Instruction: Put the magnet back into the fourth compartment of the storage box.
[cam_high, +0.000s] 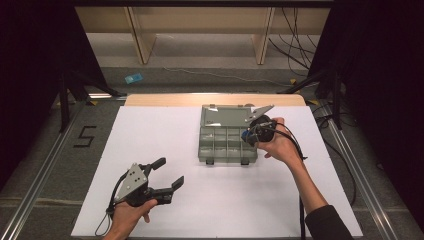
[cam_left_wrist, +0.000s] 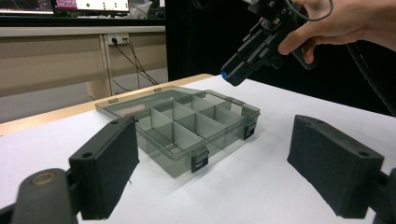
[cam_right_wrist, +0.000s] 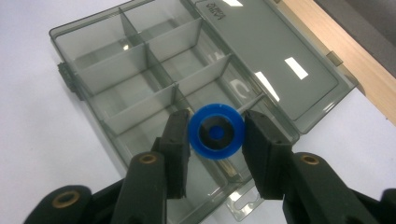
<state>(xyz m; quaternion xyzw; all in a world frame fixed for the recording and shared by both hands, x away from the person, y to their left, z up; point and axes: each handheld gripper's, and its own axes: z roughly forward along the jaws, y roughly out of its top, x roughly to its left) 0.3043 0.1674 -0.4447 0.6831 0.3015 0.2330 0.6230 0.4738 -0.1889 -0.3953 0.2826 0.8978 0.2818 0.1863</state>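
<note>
Between the two black, matte-padded jaws of the right gripper (cam_right_wrist: 216, 133) sits a blue ring-shaped part (cam_right_wrist: 216, 132), round and smooth, with a dark centre; both pads press its rim, so it is clamped there. Directly below it lies a compartment box (cam_right_wrist: 140, 84) of smoky translucent plastic, its tray split by thin dividers into rectangular cells, the flat lid (cam_right_wrist: 275, 60) folded open beyond it and catching bright reflections. Small dark latches mark the tray's front edge. The nearest corner of the box is cut off behind the jaws. Box and grippers stand over a white, matte sheet (cam_high: 165, 140) that covers a pale wooden table (cam_high: 150, 100). Near the sheet's front left, the left gripper (cam_high: 170, 173) rests in a hand, jaws spread wide with nothing between them, well apart from the box.
</note>
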